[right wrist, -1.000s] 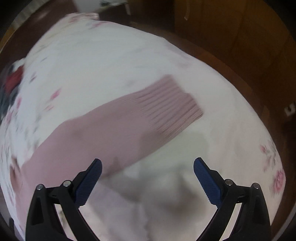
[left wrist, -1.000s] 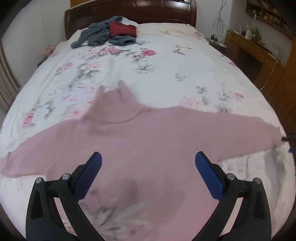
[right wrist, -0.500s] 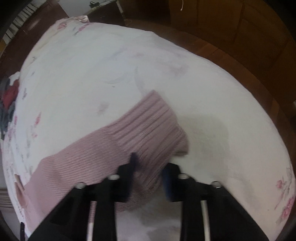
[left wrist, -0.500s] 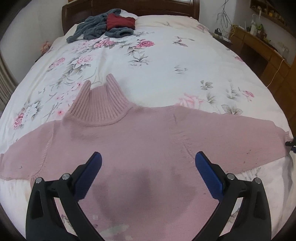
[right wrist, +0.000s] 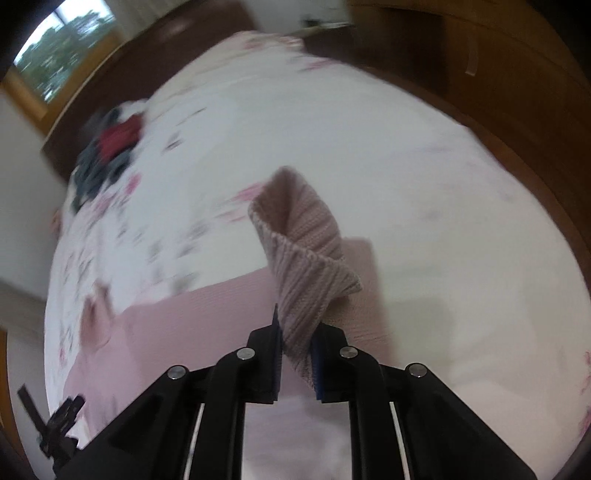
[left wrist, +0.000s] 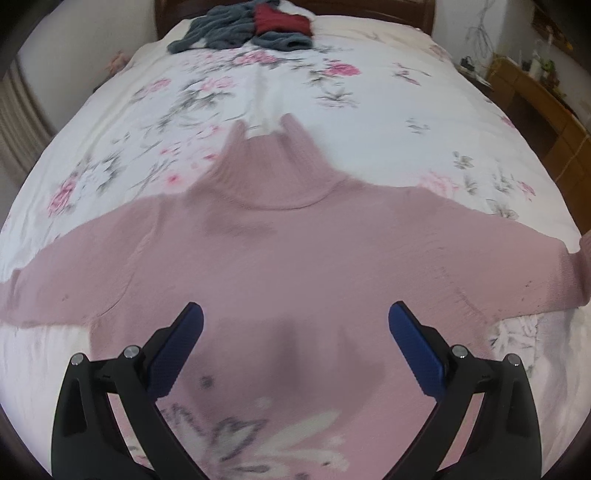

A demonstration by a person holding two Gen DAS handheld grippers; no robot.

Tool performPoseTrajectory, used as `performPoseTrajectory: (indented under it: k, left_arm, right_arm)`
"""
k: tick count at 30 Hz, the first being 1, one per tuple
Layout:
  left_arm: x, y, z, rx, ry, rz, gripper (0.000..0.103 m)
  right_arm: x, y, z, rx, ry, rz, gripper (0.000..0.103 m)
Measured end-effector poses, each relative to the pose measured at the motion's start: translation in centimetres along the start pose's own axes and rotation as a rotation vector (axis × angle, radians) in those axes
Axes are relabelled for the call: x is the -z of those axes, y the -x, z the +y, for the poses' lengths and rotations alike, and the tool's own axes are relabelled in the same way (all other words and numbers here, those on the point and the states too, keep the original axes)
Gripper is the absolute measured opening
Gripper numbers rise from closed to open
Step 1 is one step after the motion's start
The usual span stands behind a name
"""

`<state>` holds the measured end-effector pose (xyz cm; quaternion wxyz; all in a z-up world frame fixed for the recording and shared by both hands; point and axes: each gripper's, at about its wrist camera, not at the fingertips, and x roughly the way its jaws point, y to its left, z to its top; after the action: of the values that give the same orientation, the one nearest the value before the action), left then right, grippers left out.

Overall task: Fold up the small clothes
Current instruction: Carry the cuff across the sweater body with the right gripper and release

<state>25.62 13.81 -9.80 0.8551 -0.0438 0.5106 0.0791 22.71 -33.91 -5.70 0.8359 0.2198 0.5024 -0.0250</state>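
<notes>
1. A pink turtleneck sweater (left wrist: 295,258) lies flat on the bed (left wrist: 369,122), on a white bedspread with pink flowers, its collar toward the headboard and both sleeves stretched out to the sides.
2. The left sleeve (left wrist: 55,291) rests flat near the left edge of the bed.
3. The left gripper (left wrist: 295,325) hangs over the sweater's lower body, its blue-padded jaws released and spread wide, holding nothing.
4. At the head of the bed sits a pile of grey and dark red clothes (left wrist: 251,26), well apart from the sweater.
5. The right gripper (right wrist: 297,345) has its jaws clenched on the ribbed cuff (right wrist: 306,254) of the right sleeve, which stands lifted off the bedspread and curls over, while the rest of that sleeve lies on the bed below it.
6. Wooden furniture (left wrist: 535,96) stands beside the bed on the right.
</notes>
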Motion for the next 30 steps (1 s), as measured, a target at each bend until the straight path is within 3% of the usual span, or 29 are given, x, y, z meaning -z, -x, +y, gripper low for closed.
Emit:
performPoseTrajectory:
  k: [6, 10, 15, 23, 26, 30]
  left_arm:
    - [0.9, -0.1, 4.2, -0.009, 0.1, 0.022, 0.099]
    - [1.3, 0.0, 6.1, -0.019, 0.116, 0.003, 0.099]
    - [1.4, 0.1, 7.1, 0.01, 0.122, 0.008, 0.099]
    - [1.4, -0.2, 6.8, 0.046, 0.127, 0.008, 0.099]
    - [1.2, -0.4, 5.9, 0.062, 0.116, 0.013, 0.099]
    - [0.9, -0.7, 4.3, 0.111, 0.099, 0.032, 0.099]
  right_arm:
    - [2.1, -2.1, 9.0, -0.119, 0.115, 0.056, 0.013]
    - [4.1, -4.2, 15.0, -0.13, 0.219, 0.093, 0.013]
    - [6.7, -6.7, 19.6, -0.152, 0.295, 0.149, 0.013]
    - [10.1, -11.8, 23.5, -0.101, 0.406, 0.224, 0.016]
    - [11.0, -12.8, 23.6, -0.164, 0.392, 0.276, 0.03]
    - [11.6, -10.9, 23.2, -0.237, 0.41, 0.265, 0.03]
